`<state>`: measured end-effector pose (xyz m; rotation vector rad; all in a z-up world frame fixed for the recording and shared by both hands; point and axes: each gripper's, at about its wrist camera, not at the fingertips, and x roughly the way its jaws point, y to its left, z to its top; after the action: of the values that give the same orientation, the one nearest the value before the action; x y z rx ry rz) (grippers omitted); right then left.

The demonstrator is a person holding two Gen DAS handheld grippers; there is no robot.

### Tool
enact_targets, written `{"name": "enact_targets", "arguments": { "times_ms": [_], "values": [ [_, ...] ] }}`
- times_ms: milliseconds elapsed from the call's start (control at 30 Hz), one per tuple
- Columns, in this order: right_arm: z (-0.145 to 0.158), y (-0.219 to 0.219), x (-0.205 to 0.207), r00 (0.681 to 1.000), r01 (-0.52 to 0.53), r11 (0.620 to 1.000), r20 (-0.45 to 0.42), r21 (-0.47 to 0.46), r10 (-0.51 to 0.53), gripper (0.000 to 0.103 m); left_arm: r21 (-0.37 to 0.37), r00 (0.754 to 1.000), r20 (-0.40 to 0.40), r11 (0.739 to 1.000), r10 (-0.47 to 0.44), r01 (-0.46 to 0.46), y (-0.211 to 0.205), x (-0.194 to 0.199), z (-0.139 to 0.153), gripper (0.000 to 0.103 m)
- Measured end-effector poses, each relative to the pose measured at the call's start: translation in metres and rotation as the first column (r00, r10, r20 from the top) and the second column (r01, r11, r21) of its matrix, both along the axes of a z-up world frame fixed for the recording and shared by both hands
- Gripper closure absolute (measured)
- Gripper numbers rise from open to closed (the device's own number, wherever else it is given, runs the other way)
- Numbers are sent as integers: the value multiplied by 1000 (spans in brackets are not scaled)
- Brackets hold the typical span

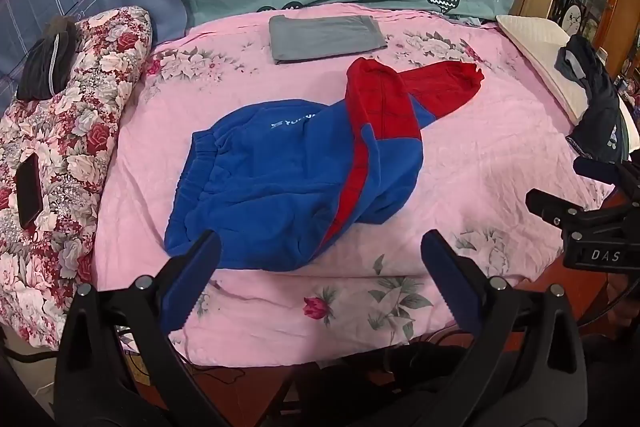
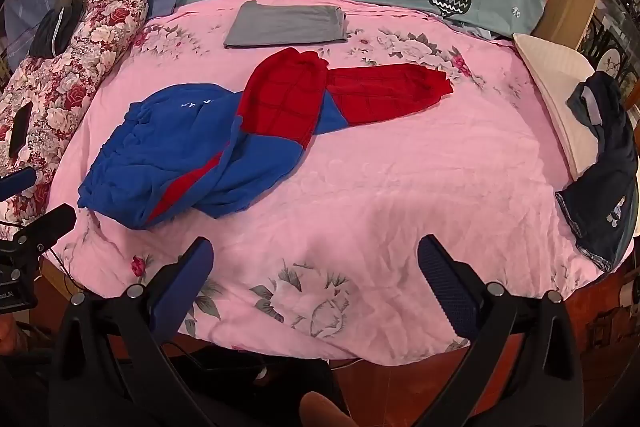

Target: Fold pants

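Blue and red fleece pants (image 1: 288,171) lie crumpled on the pink floral sheet (image 1: 480,163), waistband to the left and red legs crossing toward the back right. In the right wrist view the same pants (image 2: 192,155) sit left of centre. My left gripper (image 1: 320,247) hovers open over the near edge of the pants, its left fingertip above the blue waist part, nothing held. My right gripper (image 2: 316,251) stands open above bare pink sheet (image 2: 400,187), to the right of the pants. The right gripper also shows at the right edge of the left wrist view (image 1: 592,211).
A folded grey garment (image 1: 326,38) lies at the back of the bed. A floral quilt (image 1: 68,131) with a dark phone (image 1: 28,189) is at the left. A dark garment (image 2: 604,167) on a white pillow (image 2: 552,95) sits at the right. The bed's front edge is close below both grippers.
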<state>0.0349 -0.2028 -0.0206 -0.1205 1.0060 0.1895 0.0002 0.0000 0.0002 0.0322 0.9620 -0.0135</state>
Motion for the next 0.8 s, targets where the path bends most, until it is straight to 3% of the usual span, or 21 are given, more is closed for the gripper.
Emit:
{"name": "enact_targets", "arguments": {
  "times_ms": [800],
  "values": [
    [-6, 2, 4, 1000, 0, 1000, -15, 4, 0, 1, -2, 1000, 4, 1000, 8, -8, 3, 1, -3, 2]
  ]
}}
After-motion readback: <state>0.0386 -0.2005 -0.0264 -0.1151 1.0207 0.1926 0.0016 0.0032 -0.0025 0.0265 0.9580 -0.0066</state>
